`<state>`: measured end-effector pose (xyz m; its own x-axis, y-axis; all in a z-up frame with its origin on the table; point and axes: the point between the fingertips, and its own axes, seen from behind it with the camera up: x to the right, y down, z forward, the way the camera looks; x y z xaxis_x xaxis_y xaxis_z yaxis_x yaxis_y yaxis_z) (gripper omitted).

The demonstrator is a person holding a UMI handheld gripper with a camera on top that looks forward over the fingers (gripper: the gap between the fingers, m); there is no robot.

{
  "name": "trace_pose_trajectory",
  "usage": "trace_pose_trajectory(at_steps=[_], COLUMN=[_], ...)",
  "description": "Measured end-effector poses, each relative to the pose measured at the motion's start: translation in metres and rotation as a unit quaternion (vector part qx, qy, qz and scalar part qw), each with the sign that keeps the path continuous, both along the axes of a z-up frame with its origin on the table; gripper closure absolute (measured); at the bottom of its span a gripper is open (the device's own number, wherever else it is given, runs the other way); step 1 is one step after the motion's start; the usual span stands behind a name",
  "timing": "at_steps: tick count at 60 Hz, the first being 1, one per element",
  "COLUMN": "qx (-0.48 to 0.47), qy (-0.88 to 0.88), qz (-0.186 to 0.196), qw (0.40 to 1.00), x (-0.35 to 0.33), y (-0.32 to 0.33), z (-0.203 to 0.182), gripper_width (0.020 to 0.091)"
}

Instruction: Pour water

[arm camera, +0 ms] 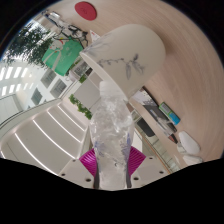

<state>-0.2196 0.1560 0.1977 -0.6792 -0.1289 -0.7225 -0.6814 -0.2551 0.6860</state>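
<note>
White table (45,135) lies beyond, tilted, as the gripper (112,160) clamps a clear bottle (111,125) between its fingers, seemingly carrying it; next it needs a cup, unseen.

I seem to be indoors in an office or lab: white railings (45,125) at my left, a cluttered desk (165,115) right, a green box (62,58) far off.

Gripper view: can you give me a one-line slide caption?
Gripper shut on a clear plastic water bottle, held upright above a white table.
</note>
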Motion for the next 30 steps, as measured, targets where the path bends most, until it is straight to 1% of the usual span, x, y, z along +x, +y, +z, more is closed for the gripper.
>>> trace_pose_trajectory(at_steps=[4,9,13,17,18,19,23,24,25,27,30], qx=[-0.005,-0.01,0.01,0.039,0.079,0.081,0.117,0.136,0.133,0.142,0.159], qy=[-0.005,-0.02,-0.062,-0.147,-0.177,-0.208,-0.346,-0.384,-0.425,-0.514,-0.64], qz=[-0.009,0.003,0.025,0.056,0.07,0.075,0.085,0.081,0.076,0.057,0.014], qw=[1.0,1.0,0.998,0.987,0.979,0.972,0.927,0.91,0.892,0.844,0.751], x=[0.002,-0.004,-0.017,-0.031,-0.03,-0.031,-0.024,-0.02,-0.013,0.006,0.044], y=[0.002,0.001,-0.006,-0.01,-0.032,-0.026,-0.027,-0.035,-0.029,-0.026,-0.023], z=[-0.002,0.0,0.019,0.05,0.053,0.064,0.101,0.107,0.114,0.132,0.16], gripper_width=[0.0745,0.0746,0.0745,0.0745,0.0744,0.0745,0.0744,0.0743,0.0743,0.0741,0.0741])
